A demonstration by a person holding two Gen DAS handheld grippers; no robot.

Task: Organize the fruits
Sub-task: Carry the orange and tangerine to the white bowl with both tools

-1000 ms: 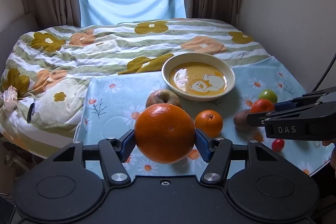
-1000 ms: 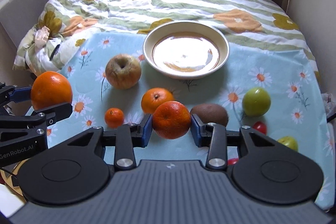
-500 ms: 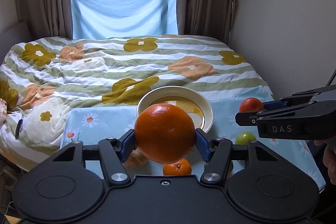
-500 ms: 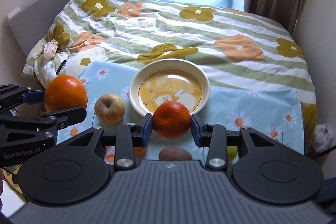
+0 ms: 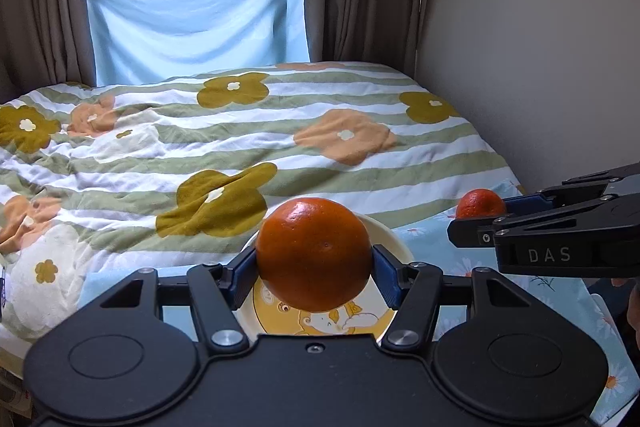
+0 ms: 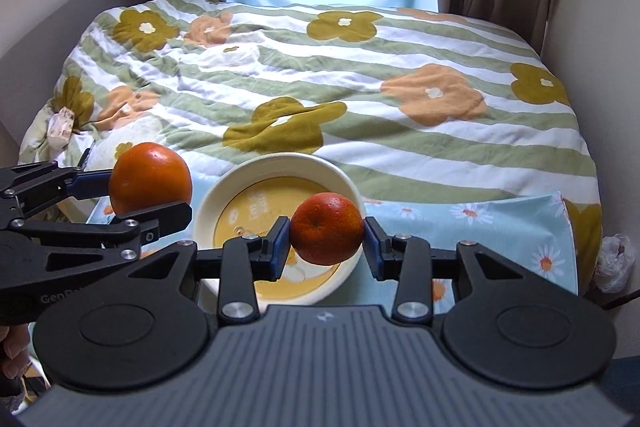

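My left gripper (image 5: 314, 261) is shut on a large orange (image 5: 314, 253) and holds it in the air over the cream bowl (image 5: 390, 233). The same orange shows at the left of the right wrist view (image 6: 150, 177). My right gripper (image 6: 326, 235) is shut on a smaller, darker orange (image 6: 326, 229), held above the front right part of the bowl (image 6: 276, 163). That small orange also shows at the right of the left wrist view (image 5: 480, 203). The bowl has a yellow cartoon print inside and holds no fruit. The other fruits are hidden below both grippers.
The bowl stands on a light blue daisy cloth (image 6: 500, 219) at the near end of a bed with a striped flower duvet (image 6: 320, 67). A wall (image 5: 540, 47) runs along the right. Curtains and a blue sheet (image 5: 200, 7) hang behind.
Both grippers have lifted and moved forward with their oranges, from above the loose fruits to over the bowl. The loose fruits have dropped out of view.
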